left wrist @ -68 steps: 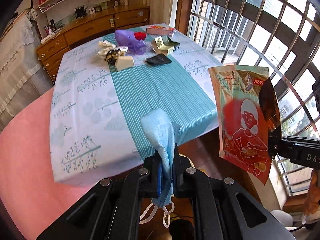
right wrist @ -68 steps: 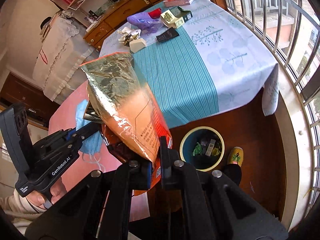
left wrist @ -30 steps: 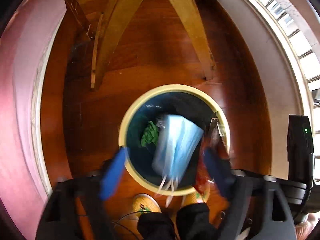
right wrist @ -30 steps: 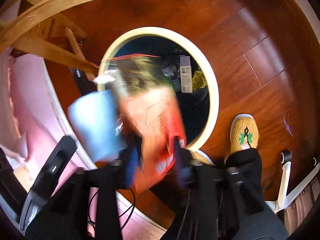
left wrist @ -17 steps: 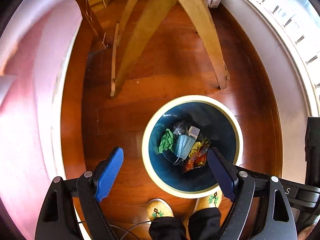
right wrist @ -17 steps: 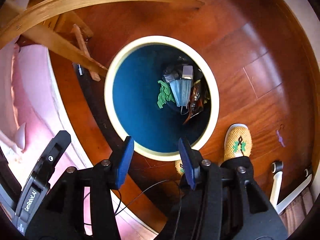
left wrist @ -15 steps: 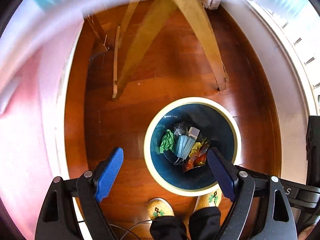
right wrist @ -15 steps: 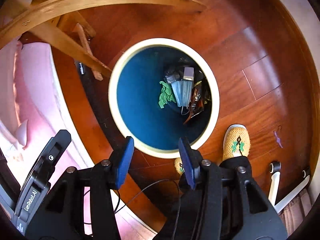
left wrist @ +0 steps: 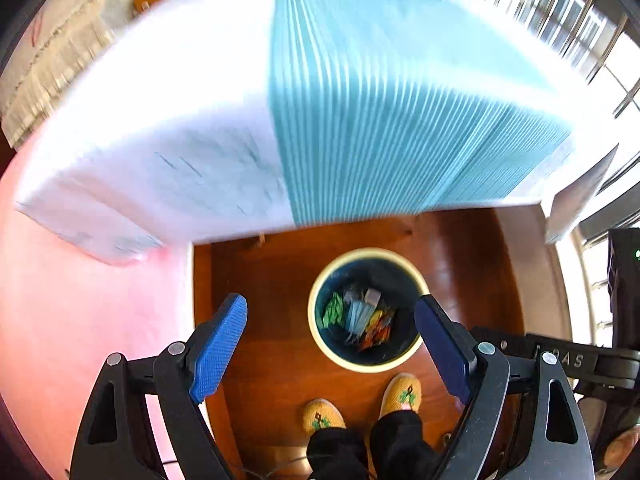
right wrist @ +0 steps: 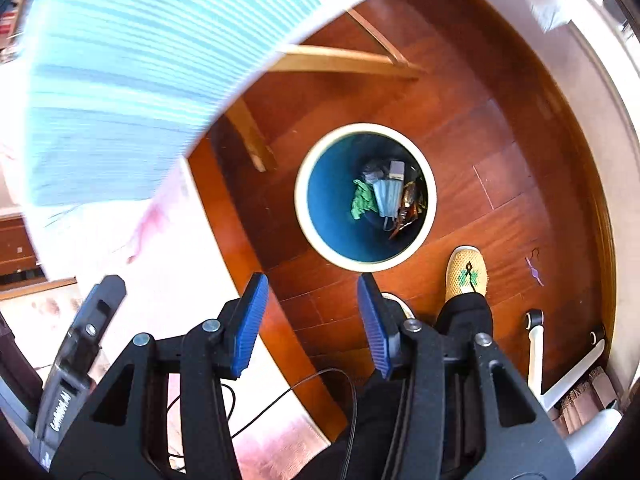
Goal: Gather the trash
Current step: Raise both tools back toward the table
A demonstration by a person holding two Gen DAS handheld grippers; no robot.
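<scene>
Both claws, left gripper (left wrist: 331, 344) & right gripper (right wrist: 312, 322), apart, empty; mask (right wrist: 387, 197) + wrapper (right wrist: 409, 205) lie in bin (right wrist: 302, 216).

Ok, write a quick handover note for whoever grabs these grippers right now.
Left gripper: open, empty.
Right gripper: open, empty.
Both are above the floor near the bin.
Done: the mask and snack bag lie in the bin with other scraps.
Left: the far end of the table is too blurred to read; check there for more trash.
</scene>
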